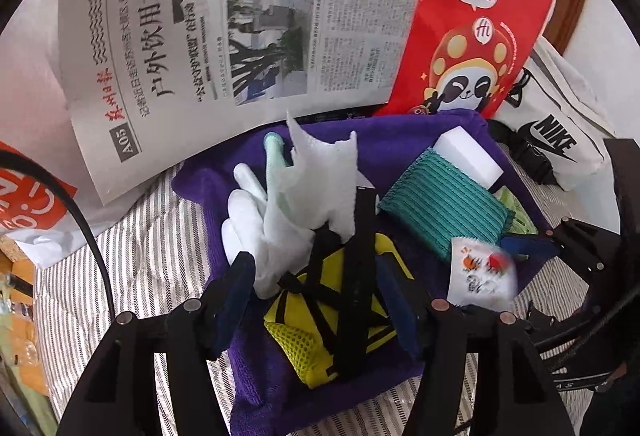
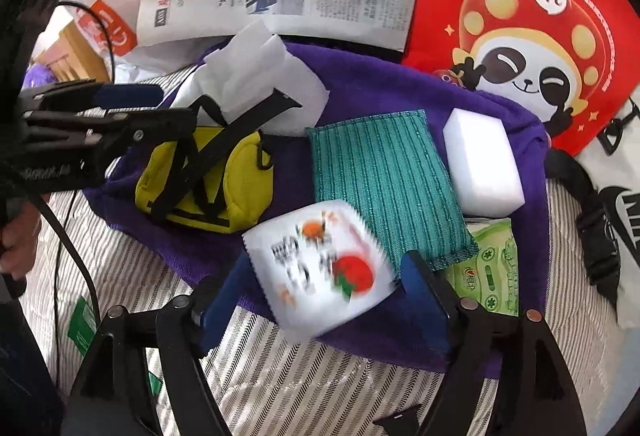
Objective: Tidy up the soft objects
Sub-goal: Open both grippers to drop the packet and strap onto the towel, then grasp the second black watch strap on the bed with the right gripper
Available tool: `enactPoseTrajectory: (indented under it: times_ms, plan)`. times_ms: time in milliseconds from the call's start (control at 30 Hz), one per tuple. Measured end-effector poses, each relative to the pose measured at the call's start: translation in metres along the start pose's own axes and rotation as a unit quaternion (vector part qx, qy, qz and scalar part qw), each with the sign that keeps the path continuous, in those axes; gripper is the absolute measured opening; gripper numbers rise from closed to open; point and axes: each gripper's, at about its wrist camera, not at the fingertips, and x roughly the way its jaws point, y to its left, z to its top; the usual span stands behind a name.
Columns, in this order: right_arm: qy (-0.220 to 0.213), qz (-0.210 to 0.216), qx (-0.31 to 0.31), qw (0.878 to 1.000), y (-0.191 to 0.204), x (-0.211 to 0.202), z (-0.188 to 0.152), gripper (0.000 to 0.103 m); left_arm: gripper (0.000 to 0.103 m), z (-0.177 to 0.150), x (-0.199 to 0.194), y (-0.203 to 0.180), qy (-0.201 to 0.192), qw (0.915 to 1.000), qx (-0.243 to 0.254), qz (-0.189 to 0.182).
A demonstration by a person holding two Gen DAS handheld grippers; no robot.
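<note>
Left wrist view: the left gripper (image 1: 316, 288) stands with jaws apart and empty above the yellow pouch (image 1: 304, 340), whose black straps (image 1: 352, 296) cross between the fingers at lower centre. A white glove (image 1: 256, 220) and a crumpled tissue (image 1: 320, 176) lie just above, all on the purple towel (image 1: 400, 140). The green sponge cloth (image 1: 444, 204) and white foam block (image 1: 468, 160) sit to the right.

Right wrist view: the right gripper (image 2: 320, 300) has jaws spread wide, and the blurred white packet (image 2: 320, 268) lies between them at lower centre without being pressed, apparently dropping free. The packet's long axis runs across the jaws. The right hand is judged nearer to it; the left gripper (image 2: 132, 96) reaches in from the left edge.
</note>
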Motion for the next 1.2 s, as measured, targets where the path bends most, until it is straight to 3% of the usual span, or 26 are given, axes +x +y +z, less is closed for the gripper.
enactPoseTrajectory:
  times_ms: [167,400,667,867,933,1100,1200]
  plan:
    - [-0.014,0.006,0.021,1.000,-0.004,-0.008,0.002,0.078,0.062,0.001,-0.001,-0.003,0.000,1.0000,0.005,0.002]
    - [-0.029,-0.016,0.045,0.998,-0.030,-0.040,-0.021,0.078,0.062,0.001,-0.007,0.005,-0.002,0.9999,-0.013,-0.001]
    - [-0.038,-0.039,0.097,0.994,-0.064,-0.085,-0.085,0.078,0.062,0.004,-0.027,-0.015,-0.017,0.9998,0.001,0.006]
    - [-0.011,-0.022,0.102,0.995,-0.062,-0.070,-0.131,0.077,0.066,0.008,-0.058,-0.050,-0.045,0.9983,0.028,0.026]
    - [-0.001,-0.017,0.092,0.996,-0.060,-0.064,-0.142,0.070,0.071,0.005,-0.067,-0.060,-0.053,0.9980,0.028,0.023]
    - [0.008,-0.020,0.058,0.998,-0.053,-0.047,-0.150,0.057,0.072,-0.020,-0.077,-0.074,-0.044,0.9988,0.020,-0.001]
    - [-0.006,-0.037,0.036,0.999,-0.047,-0.044,-0.150,0.051,0.072,-0.040,-0.080,-0.076,-0.028,0.9992,0.022,0.018]
